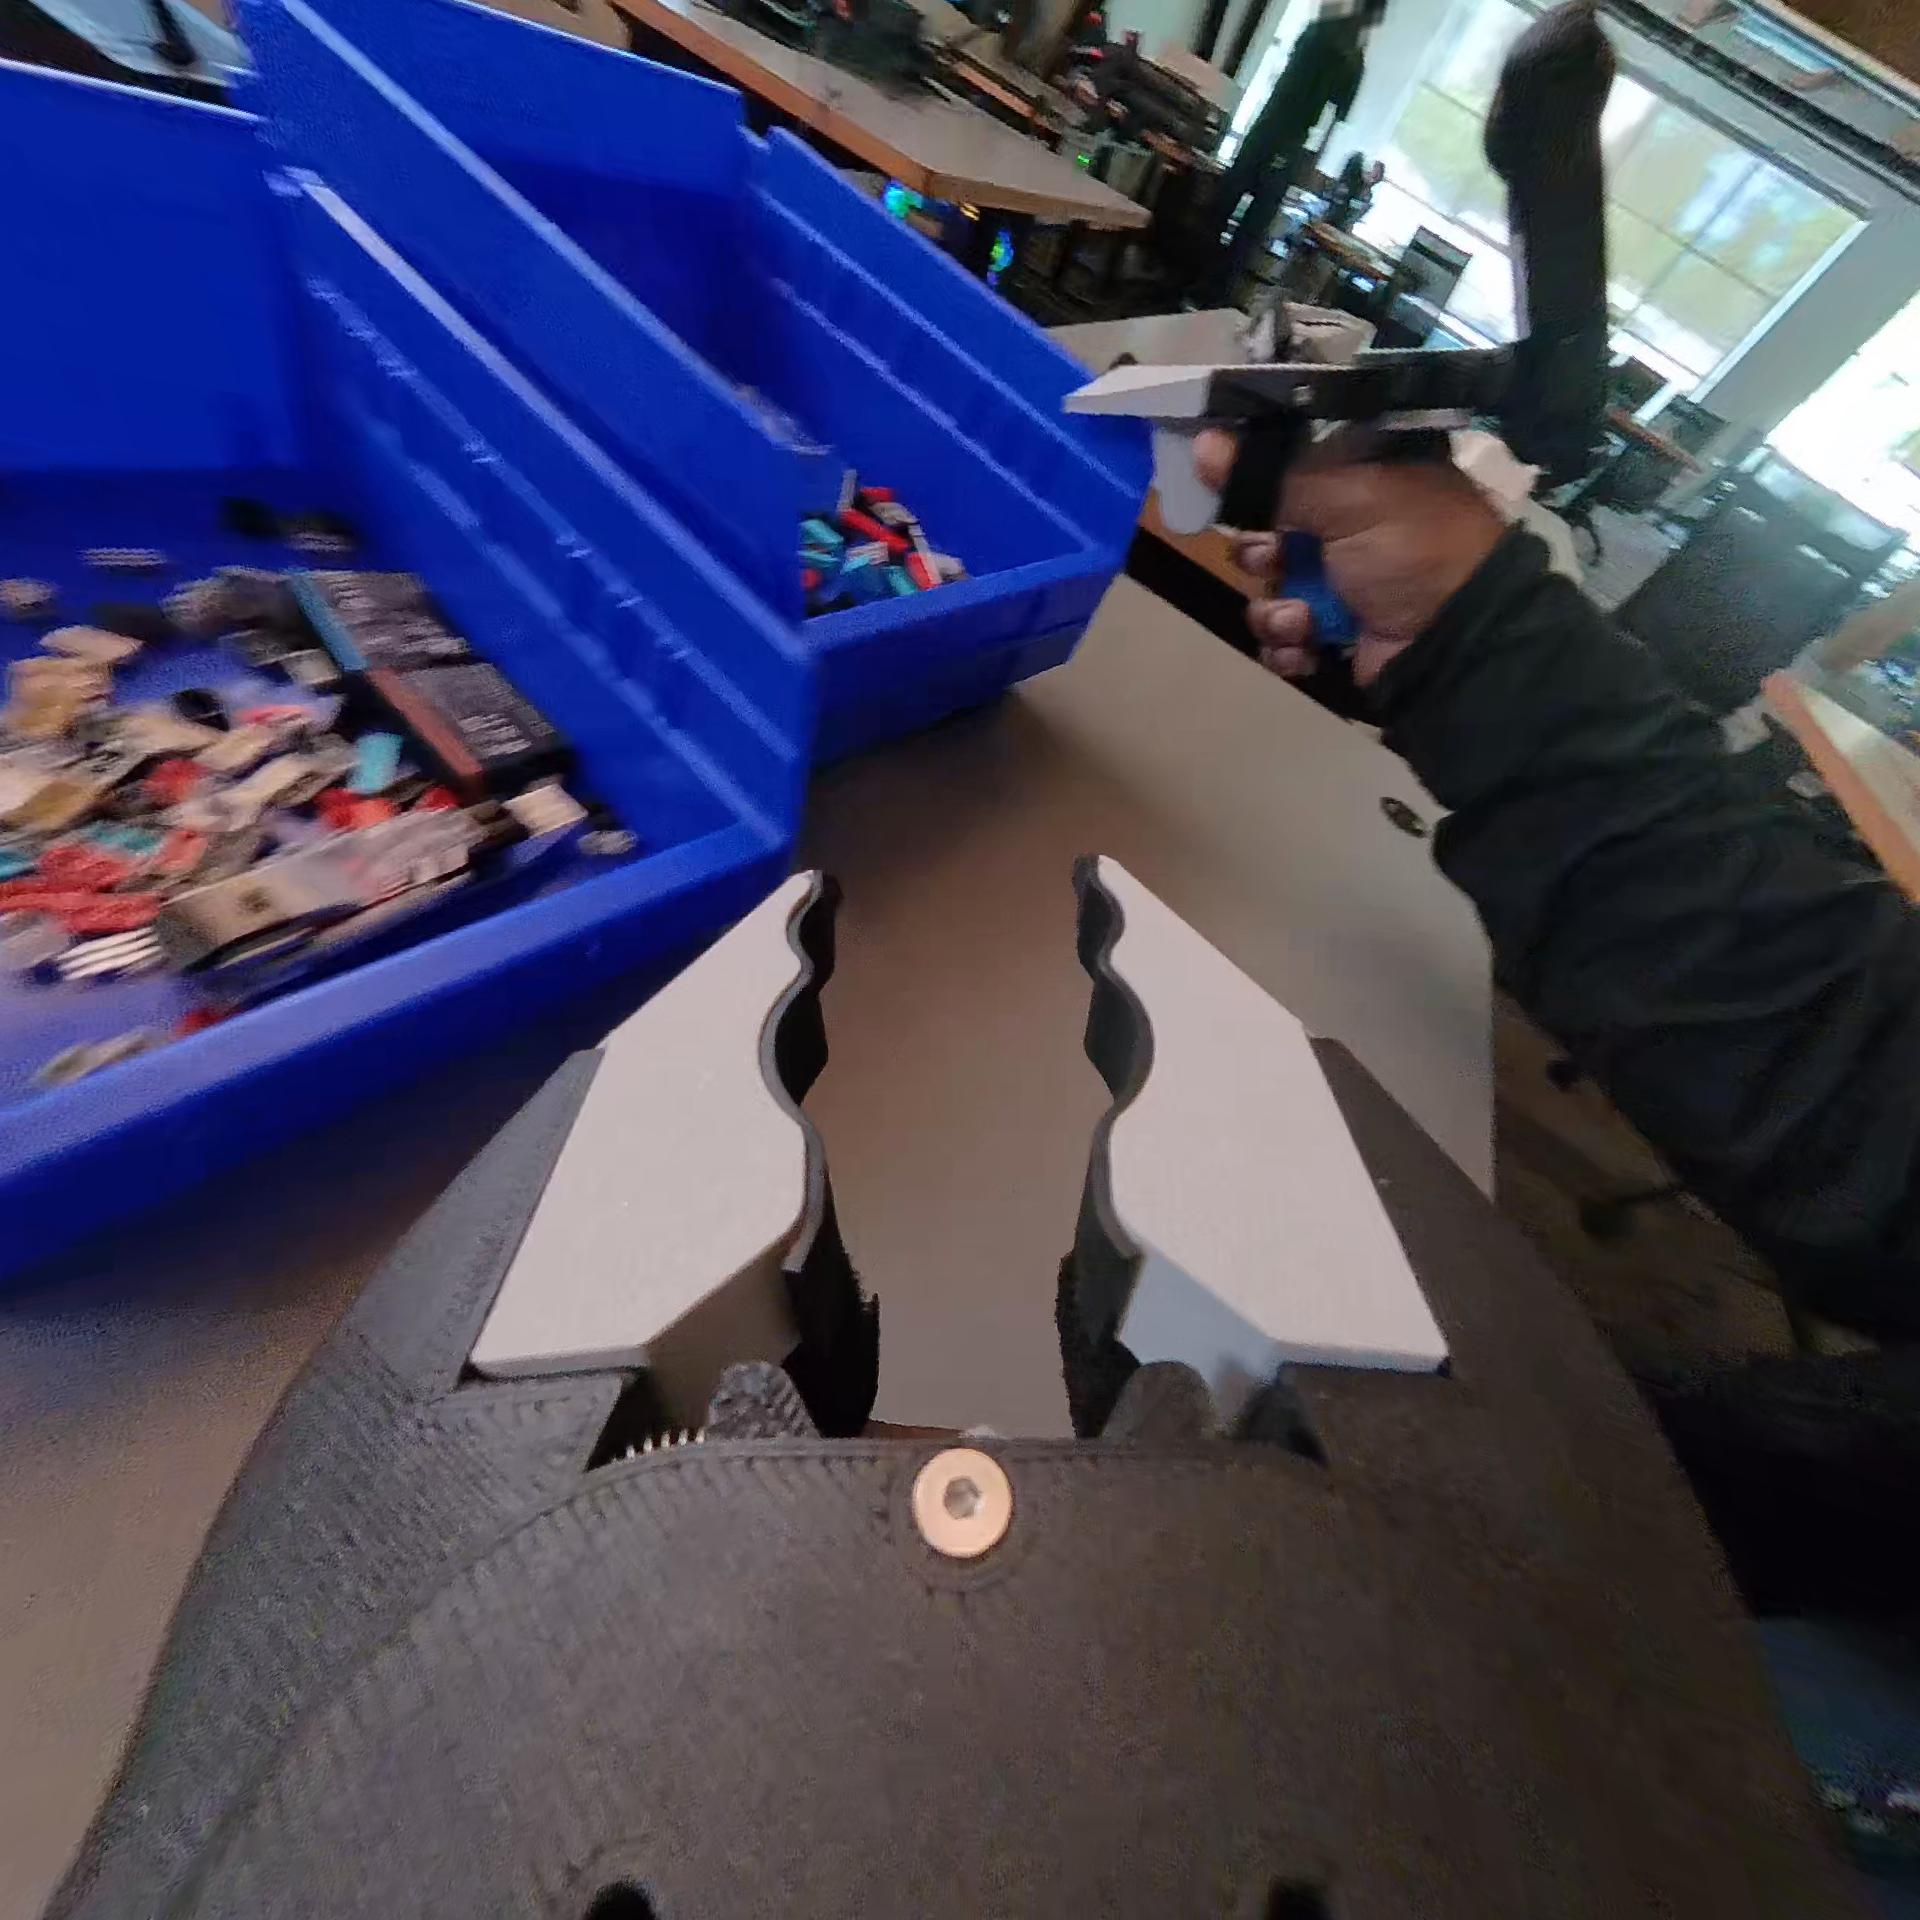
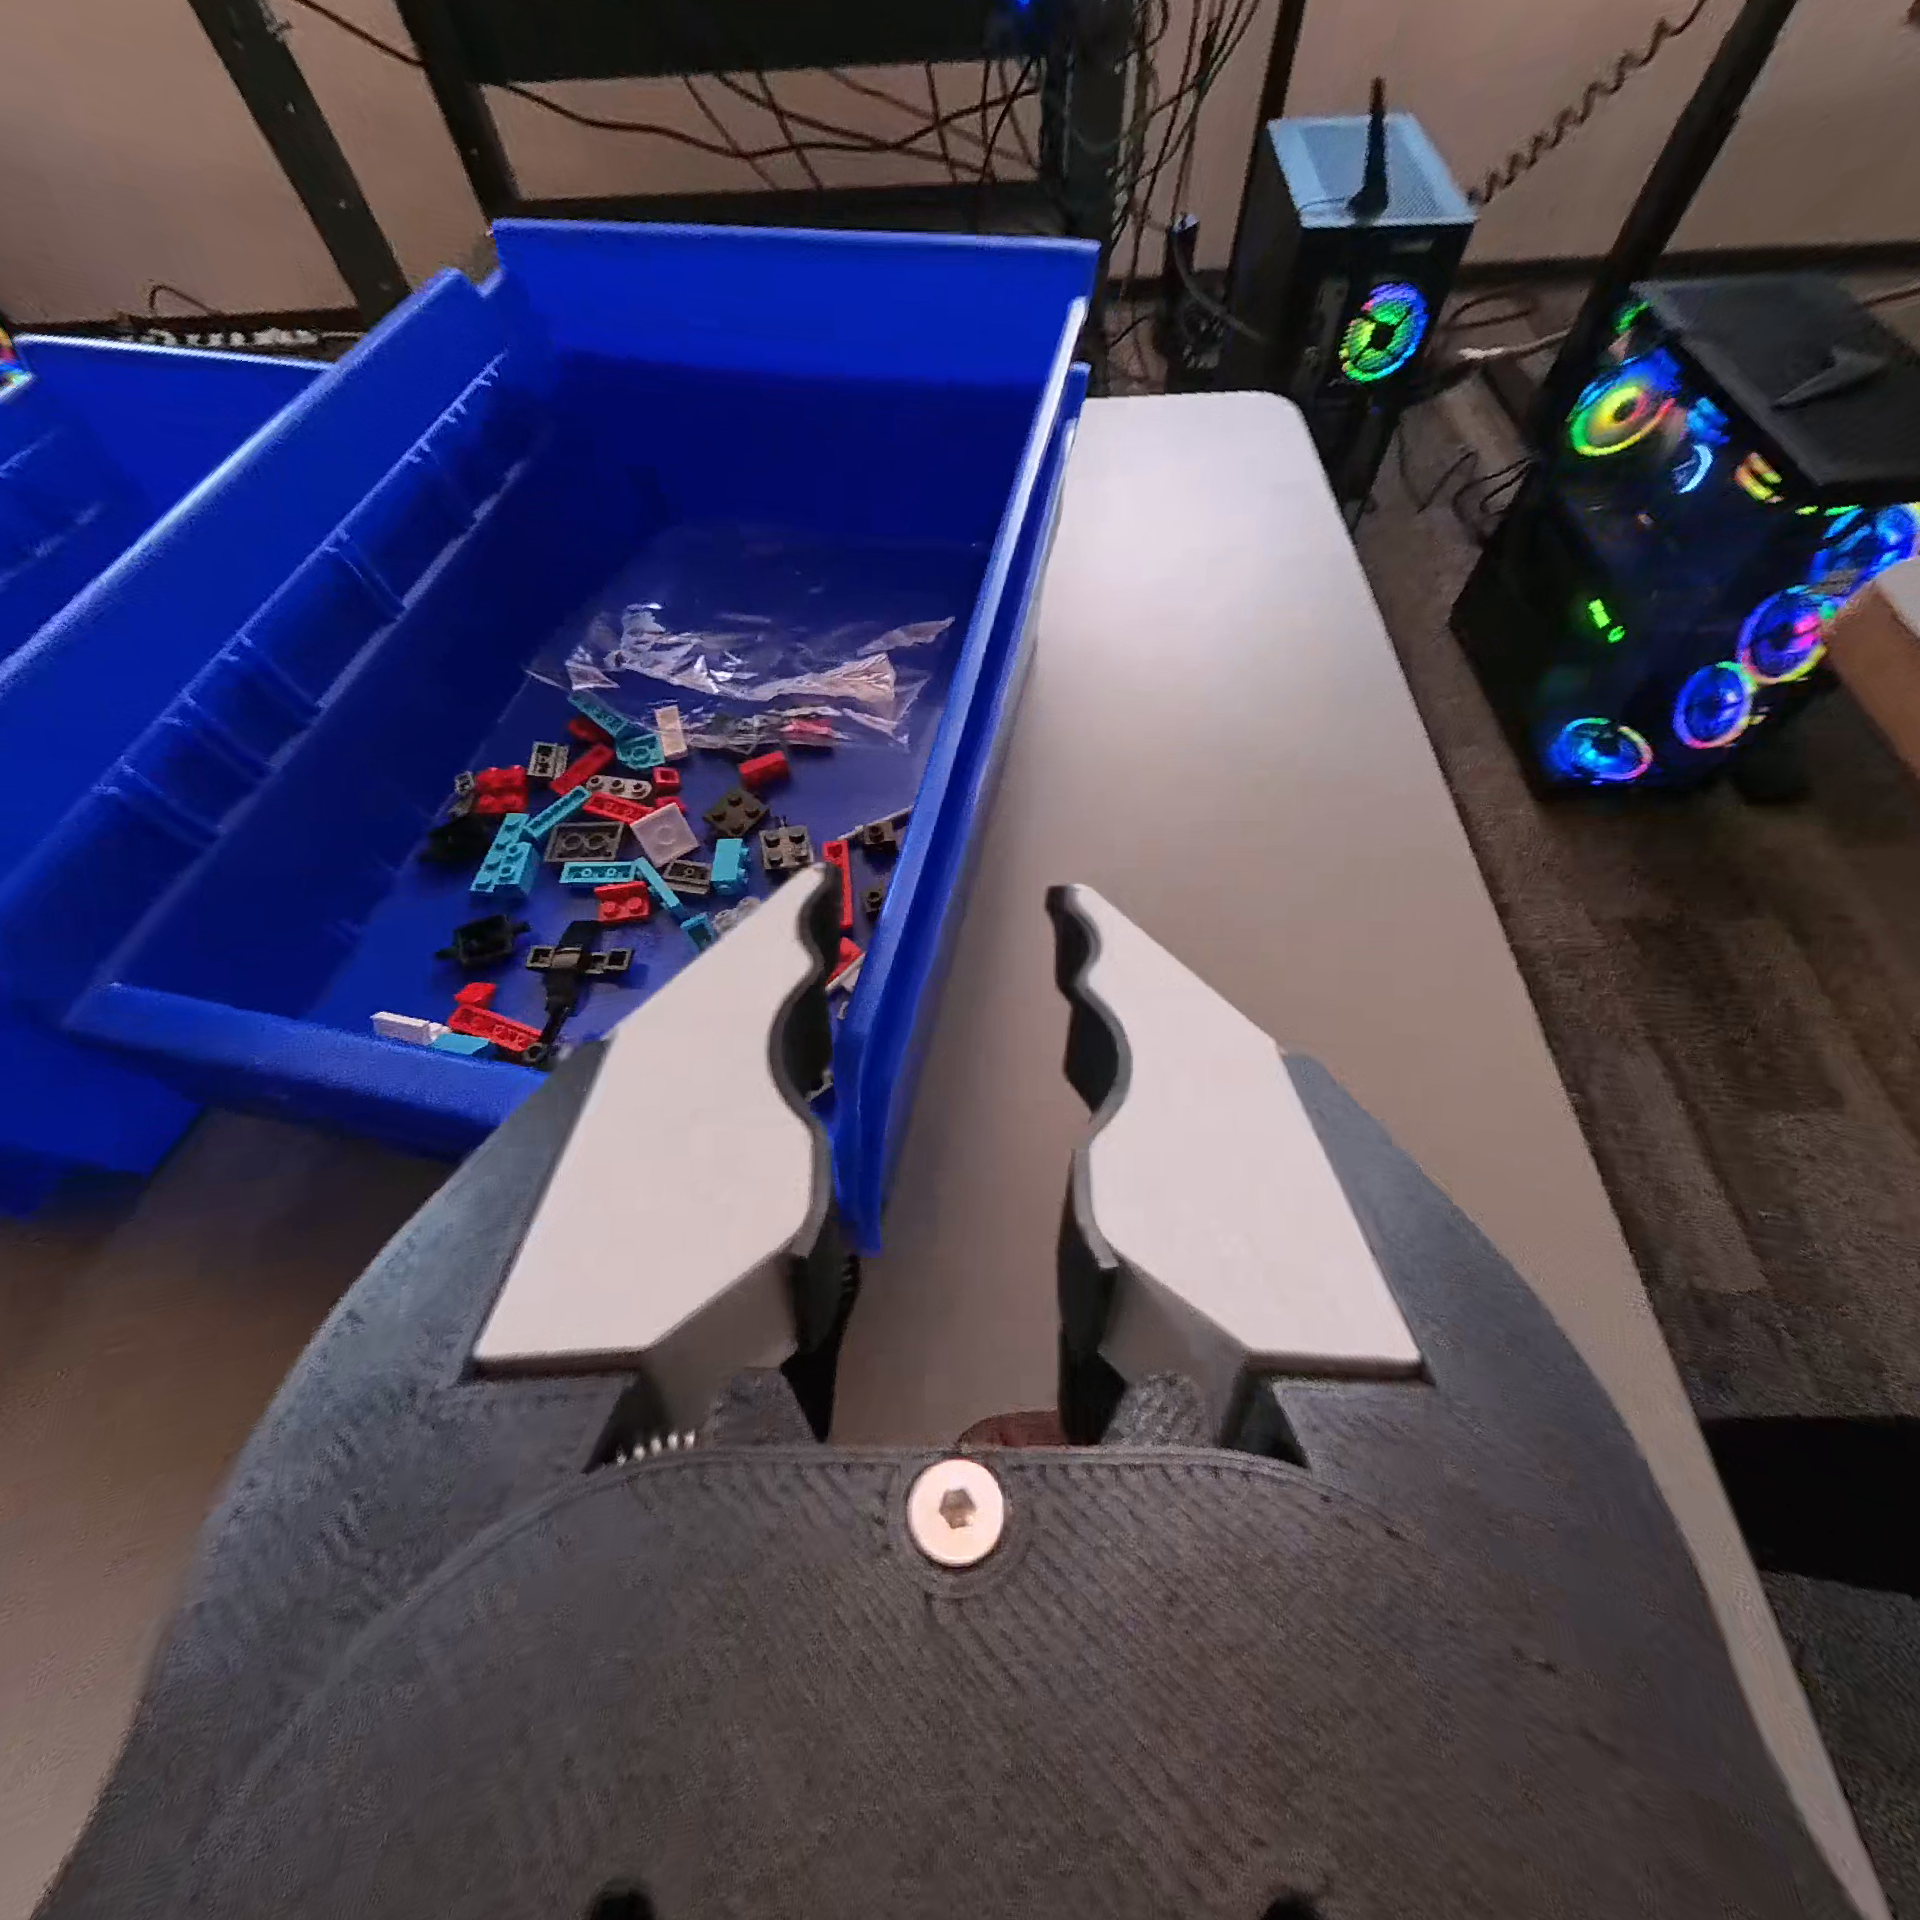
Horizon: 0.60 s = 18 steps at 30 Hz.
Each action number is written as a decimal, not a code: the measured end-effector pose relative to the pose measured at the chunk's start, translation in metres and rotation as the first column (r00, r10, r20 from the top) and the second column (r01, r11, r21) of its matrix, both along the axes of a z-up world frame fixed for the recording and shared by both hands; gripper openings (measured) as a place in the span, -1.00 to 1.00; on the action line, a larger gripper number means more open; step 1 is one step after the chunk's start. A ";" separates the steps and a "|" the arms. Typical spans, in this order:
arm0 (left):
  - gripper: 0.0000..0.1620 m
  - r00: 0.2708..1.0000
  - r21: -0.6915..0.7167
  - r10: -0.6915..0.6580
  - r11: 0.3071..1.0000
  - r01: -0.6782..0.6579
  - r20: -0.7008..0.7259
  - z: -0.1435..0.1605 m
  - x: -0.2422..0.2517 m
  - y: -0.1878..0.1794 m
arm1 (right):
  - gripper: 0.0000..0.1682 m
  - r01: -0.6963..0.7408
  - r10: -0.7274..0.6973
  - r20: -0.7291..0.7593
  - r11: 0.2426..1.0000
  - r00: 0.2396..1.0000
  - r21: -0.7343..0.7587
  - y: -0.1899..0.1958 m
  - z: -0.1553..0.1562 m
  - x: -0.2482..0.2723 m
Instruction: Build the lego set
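Observation:
My left gripper [image 1: 956, 883] is open and empty above the grey table [image 1: 977, 1143], just right of a blue bin [image 1: 436, 1049] that holds several loose Lego pieces [image 1: 260, 810], blurred by motion. My right gripper [image 2: 940, 899] is open and empty, held over the right wall of a second blue bin [image 2: 935, 790]. That bin holds several red, teal, black and grey Lego pieces [image 2: 623, 842] and a clear plastic bag [image 2: 748, 665]. The right gripper also shows in the left wrist view [image 1: 1174, 447], held by a hand beyond the second bin [image 1: 935, 499].
The person's dark-sleeved arm [image 1: 1621, 873] crosses the table's right side. The table's right edge [image 2: 1538, 1039] drops to a carpeted floor with lit computer towers [image 2: 1704, 582]. A third blue bin [image 2: 94, 447] sits at the far left. Other desks [image 1: 935, 135] stand behind. About 30 cm separates my left fingertips from my right.

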<state>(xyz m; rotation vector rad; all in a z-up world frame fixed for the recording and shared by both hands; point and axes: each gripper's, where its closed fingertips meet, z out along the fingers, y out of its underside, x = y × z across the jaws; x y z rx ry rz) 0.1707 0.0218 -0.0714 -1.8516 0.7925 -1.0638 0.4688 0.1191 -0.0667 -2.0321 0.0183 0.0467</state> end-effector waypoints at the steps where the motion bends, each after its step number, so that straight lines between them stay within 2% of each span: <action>1: -0.41 1.000 -0.013 -0.025 1.000 0.025 0.002 0.002 0.016 -0.001 | -0.66 -0.012 0.012 -0.008 1.000 1.000 -0.003 0.002 -0.002 -0.002; 4: -0.42 0.998 -0.052 -0.063 0.997 0.063 -0.013 0.002 0.054 -0.003 | -0.91 -0.066 0.067 -0.033 0.998 0.997 0.018 0.004 -0.003 -0.009; 9: -0.42 0.997 -0.023 -0.024 0.999 0.022 -0.076 0.004 0.086 0.010 | -0.93 -0.030 0.029 0.021 0.999 0.999 0.022 -0.009 -0.002 0.005; 14: -0.41 0.992 -0.007 0.040 0.999 -0.041 -0.121 0.007 0.113 0.028 | -0.94 0.029 -0.030 0.018 0.999 0.999 0.044 -0.038 -0.001 0.024; 18: -0.43 0.981 0.016 0.089 0.996 -0.088 -0.170 0.005 0.132 0.044 | -0.94 0.021 -0.020 -0.009 0.999 1.000 0.046 -0.056 -0.001 0.029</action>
